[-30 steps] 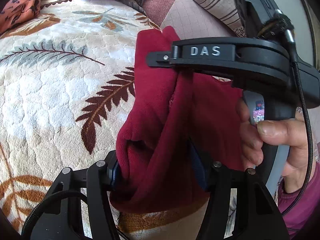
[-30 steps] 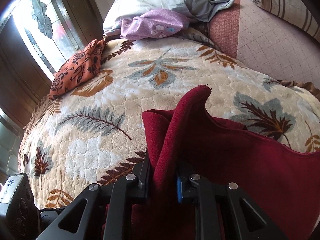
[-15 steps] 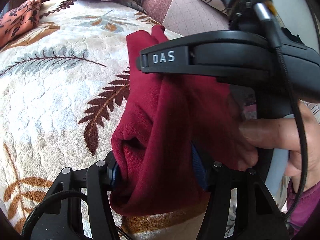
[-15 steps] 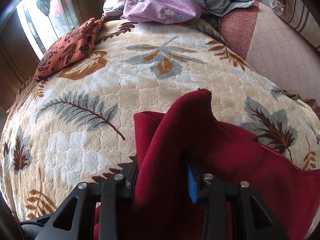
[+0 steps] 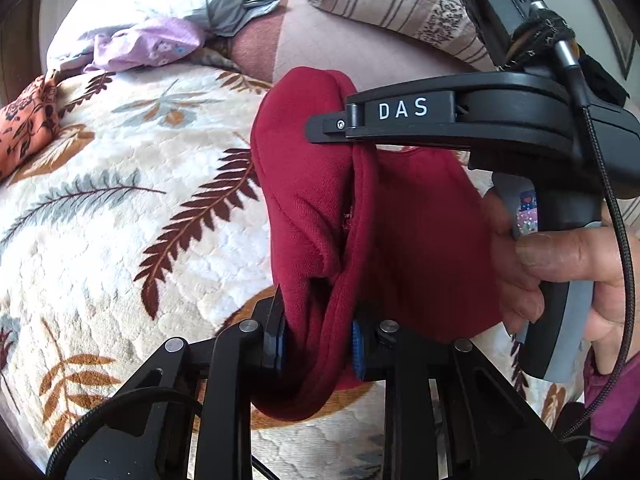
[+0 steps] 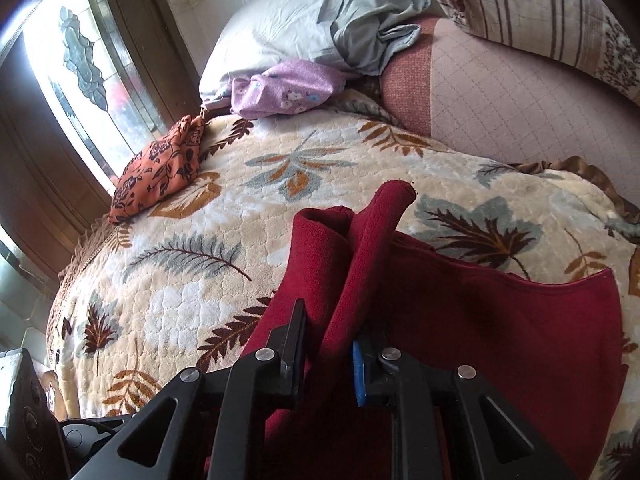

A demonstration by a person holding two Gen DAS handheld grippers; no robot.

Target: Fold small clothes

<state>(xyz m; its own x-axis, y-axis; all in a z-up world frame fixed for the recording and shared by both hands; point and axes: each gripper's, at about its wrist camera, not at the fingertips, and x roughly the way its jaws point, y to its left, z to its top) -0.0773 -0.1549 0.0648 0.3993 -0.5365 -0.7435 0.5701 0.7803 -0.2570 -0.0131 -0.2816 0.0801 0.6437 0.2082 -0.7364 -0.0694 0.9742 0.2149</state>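
Left wrist view: we see the left gripper (image 5: 318, 340) clenched on a bunched fold of the dark red garment (image 5: 316, 208), a soft, matte knit that hangs in thick rolls between the blue-edged pads and sags below them. Across the upper right, the right gripper (image 5: 340, 136), black plastic lettered DAS, reaches in sideways and bites the same cloth higher up, so the garment is held off the bed between the two tools. The right hand (image 5: 560, 272) wraps the grey handle; a braided cable (image 5: 624, 240) runs down beside it. These block most of the right side. Beneath lies a plush quilted blanket (image 5: 120, 208), cream with brown and grey leaf prints. Right wrist view: we see the right gripper (image 6: 330, 354) grasping a rolled edge of the dark red garment (image 6: 500, 320), which rises in a blunt peak ahead of the fingers and spreads broad and flat to the right over the blanket (image 6: 224, 216). Farther off sit an orange floral cloth (image 6: 160, 168), a lilac flowered cloth (image 6: 280, 88), a pale grey-blue cloth (image 6: 372, 28) on a white pillow (image 6: 260, 36), a pink checked quilt (image 6: 512, 100), a striped cushion (image 6: 540, 4), and a window (image 6: 80, 80) at left.
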